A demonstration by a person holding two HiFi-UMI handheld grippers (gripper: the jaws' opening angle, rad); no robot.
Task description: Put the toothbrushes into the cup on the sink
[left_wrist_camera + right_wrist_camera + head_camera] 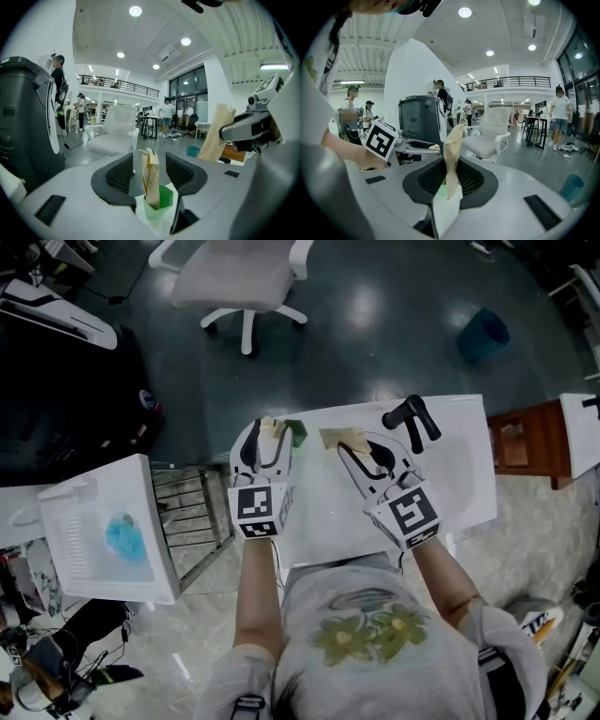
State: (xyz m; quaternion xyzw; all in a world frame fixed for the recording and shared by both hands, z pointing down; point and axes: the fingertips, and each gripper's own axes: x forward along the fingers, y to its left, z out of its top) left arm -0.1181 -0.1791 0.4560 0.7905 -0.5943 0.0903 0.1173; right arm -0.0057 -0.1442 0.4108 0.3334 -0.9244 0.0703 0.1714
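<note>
The left gripper [150, 163] stood with its jaws apart. Between them, touching neither pad, a beige-wrapped toothbrush packet [150, 174] stood upright in the green cup [162, 200]. So one toothbrush was already in the cup, and that gripper held nothing.

The right gripper [451, 172] was clamped on a second beige packet [453, 147]. This packet's long axis ran up and away from the jaws, leaning slightly at the top.

In the head view the cup [297, 432] lay just ahead of the left gripper's [270, 434] tips. It sat to the left of the right gripper [362, 450] and a little beyond it, at the near-left corner of the white sink [455, 479]. The held packet's [337, 437] free end pointed toward that side, near the cup but apart from it. The black faucet [412, 418] stood to the right of the right gripper, clear of that path.

The coming move probably depended on that leftward offset. The right gripper would need to carry its packet across, keep it roughly upright and lower the bottom end into the mouth beside the first packet. The left gripper was nearer the cup and might crowd the opening unless it backed off.

No brand or wording could be read on either wrapper. The only print visible was the square black-and-white marker on each cube [256, 504].
</note>
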